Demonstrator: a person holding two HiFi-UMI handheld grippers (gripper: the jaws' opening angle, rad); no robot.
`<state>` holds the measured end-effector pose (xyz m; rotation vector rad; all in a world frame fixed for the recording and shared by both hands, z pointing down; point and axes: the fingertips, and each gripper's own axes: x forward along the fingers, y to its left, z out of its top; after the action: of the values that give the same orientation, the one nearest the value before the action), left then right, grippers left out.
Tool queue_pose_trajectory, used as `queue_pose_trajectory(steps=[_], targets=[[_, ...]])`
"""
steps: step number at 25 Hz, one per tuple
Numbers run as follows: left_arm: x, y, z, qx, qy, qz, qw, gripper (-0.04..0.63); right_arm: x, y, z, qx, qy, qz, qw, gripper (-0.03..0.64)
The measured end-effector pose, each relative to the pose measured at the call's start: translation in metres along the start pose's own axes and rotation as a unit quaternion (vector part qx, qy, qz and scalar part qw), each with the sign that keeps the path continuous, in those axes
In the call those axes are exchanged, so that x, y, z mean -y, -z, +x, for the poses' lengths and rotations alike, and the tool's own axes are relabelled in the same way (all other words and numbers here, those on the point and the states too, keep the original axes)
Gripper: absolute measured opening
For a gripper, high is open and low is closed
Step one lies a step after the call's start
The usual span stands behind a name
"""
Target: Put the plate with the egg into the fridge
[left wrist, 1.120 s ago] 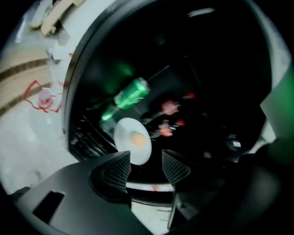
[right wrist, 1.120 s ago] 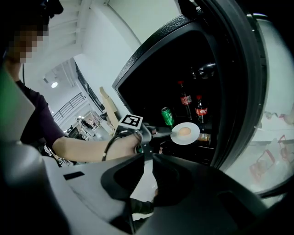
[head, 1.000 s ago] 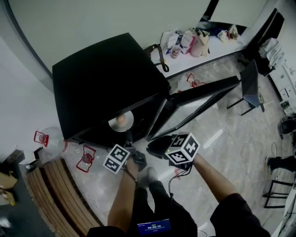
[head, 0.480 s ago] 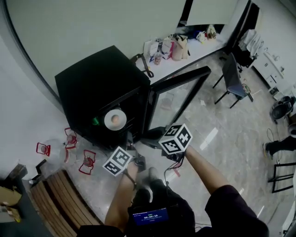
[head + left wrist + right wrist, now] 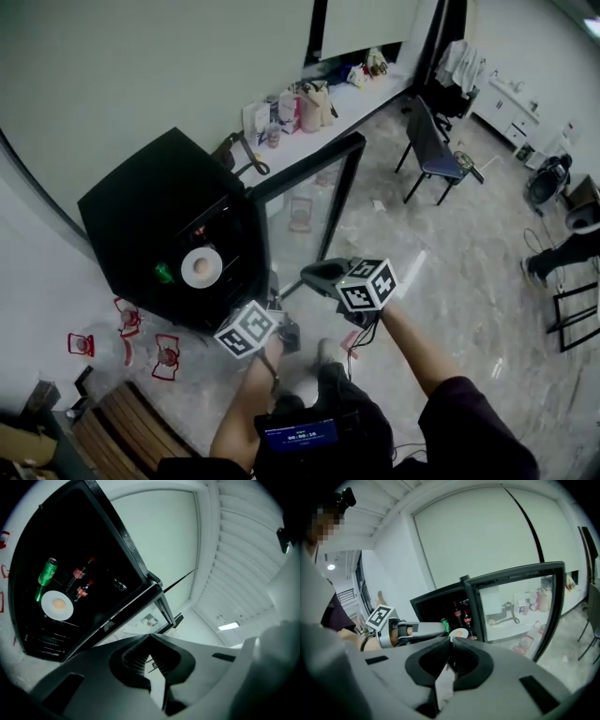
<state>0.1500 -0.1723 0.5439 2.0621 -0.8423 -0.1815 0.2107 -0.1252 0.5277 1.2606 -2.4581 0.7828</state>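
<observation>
Plate [image 5: 201,267] w/ egg [image 5: 202,269] on it: inside fridge [image 5: 141,211], lying flat on a wire shelf. Green can [image 5: 46,573] just beside plate. Two red-labelled bottles [image 5: 80,572] near it, same compartment. Fridge door [image 5: 309,192], glass-panelled, stands wide open to the right of the cabinet in the head view.

Left gripper [image 5: 151,638]: jaws closed tip to tip, nothing between them, have just been closing. Held in front of the fridge opening, clear of plate, no contact.

Right gripper [image 5: 452,640]: jaws together, nothing between them, likewise just been closing. Pointed toward the open fridge. Plate shows just above its tips in the right gripper view, but well apart from them. Left gripper w/ its marker cube shows at the left of that view.

Surroundings: desk [image 5: 370,97] along the wall behind the fridge carries bags [image 5: 309,105]. Chair [image 5: 427,150] on the floor beside it.
</observation>
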Motion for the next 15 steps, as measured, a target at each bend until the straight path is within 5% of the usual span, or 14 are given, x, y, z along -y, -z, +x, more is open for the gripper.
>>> queue_pose_trajectory(steps=[7,15], targets=[[0.05,0.042,0.072,-0.04,0.027,0.056,0.9973,0.009,0.105,0.006,-0.067,0.039,0.05,0.019,0.998,0.009],[0.094,0.069,0.151,-0.047,0.013,0.099,0.9939,0.009,0.254,-0.012,-0.114,0.073,0.043,-0.016,0.996,0.017]])
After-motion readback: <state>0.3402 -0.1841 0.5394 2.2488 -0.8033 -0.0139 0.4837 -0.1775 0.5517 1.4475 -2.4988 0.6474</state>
